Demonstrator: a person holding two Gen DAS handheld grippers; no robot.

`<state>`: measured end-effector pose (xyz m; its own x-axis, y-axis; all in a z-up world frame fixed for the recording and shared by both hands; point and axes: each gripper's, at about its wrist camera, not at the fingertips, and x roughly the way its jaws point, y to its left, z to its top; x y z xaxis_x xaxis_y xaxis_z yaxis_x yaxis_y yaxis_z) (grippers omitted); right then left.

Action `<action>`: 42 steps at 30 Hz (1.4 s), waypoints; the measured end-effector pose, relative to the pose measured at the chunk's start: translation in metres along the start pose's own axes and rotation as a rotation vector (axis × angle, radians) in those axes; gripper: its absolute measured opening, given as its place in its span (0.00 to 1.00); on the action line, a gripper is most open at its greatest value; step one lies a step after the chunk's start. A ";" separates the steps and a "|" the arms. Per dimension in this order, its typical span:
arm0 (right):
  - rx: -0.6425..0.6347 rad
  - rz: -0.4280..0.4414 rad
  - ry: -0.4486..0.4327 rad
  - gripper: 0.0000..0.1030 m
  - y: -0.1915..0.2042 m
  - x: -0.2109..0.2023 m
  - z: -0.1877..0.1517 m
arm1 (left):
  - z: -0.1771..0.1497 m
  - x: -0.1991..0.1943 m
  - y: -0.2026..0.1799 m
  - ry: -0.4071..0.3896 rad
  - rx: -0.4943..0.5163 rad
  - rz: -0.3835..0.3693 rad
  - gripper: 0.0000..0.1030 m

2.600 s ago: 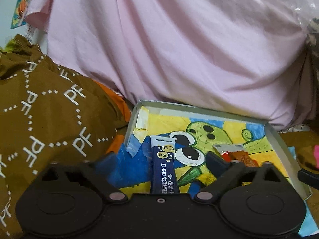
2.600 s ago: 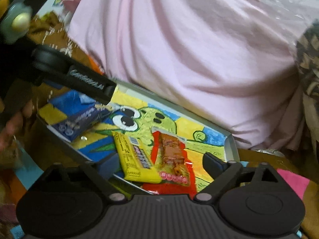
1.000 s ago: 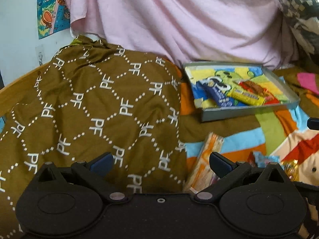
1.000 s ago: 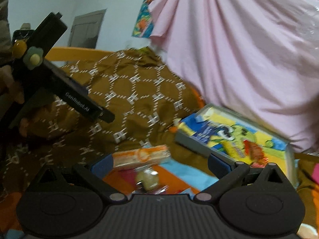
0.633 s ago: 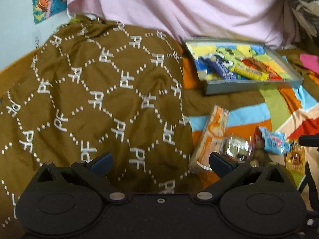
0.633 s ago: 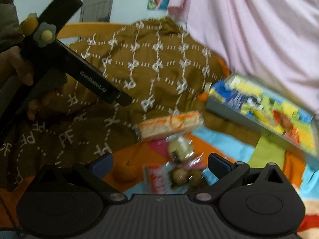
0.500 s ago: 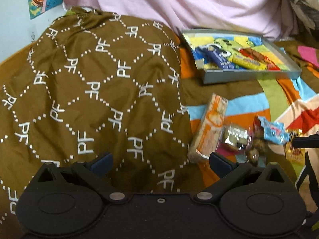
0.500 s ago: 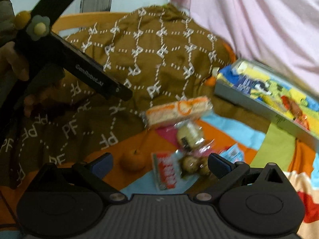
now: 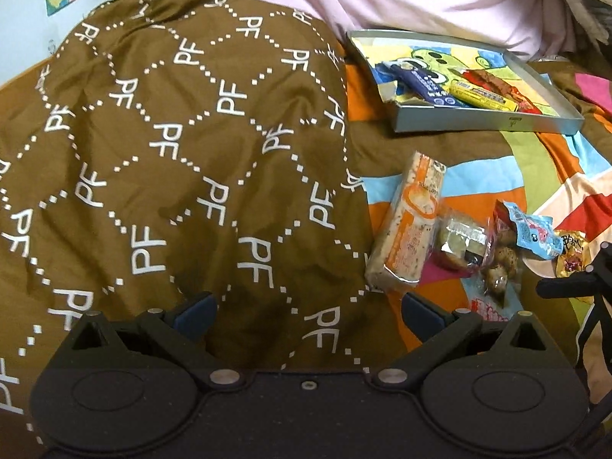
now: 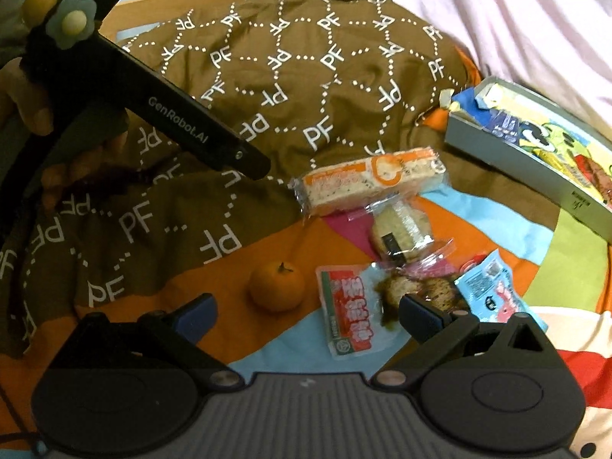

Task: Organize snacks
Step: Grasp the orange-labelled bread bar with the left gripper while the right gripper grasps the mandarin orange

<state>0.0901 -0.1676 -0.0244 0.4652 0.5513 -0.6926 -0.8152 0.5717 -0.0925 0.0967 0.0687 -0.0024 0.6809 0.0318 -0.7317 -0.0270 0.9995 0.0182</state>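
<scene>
"PF" is seen repeated in white across the brown cloth (image 9: 191, 145); "GenRobot.AI" is printed on the left tool's (image 10: 199, 134) black arm.

Black two-finger grippers, left (image 9: 308, 308) and right (image 10: 306, 308): blue-padded jaws, silver pivot screws, round housings, white "GenRobot.AI" lettering.

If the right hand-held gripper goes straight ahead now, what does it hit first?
Probably the small orange lying on the patchwork cloth between the open fingers of the right hand-held gripper; depth is uncertain.
</scene>
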 end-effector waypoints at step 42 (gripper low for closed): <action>-0.083 0.109 -0.029 0.63 0.008 0.027 0.006 | 0.029 0.066 -0.047 -0.038 0.196 -0.227 0.69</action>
<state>0.0985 -0.1447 -0.0401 0.3810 0.6257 -0.6807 -0.8867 0.4558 -0.0773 0.1643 0.0239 -0.0315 0.6807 -0.1962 -0.7058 0.2681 0.9633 -0.0092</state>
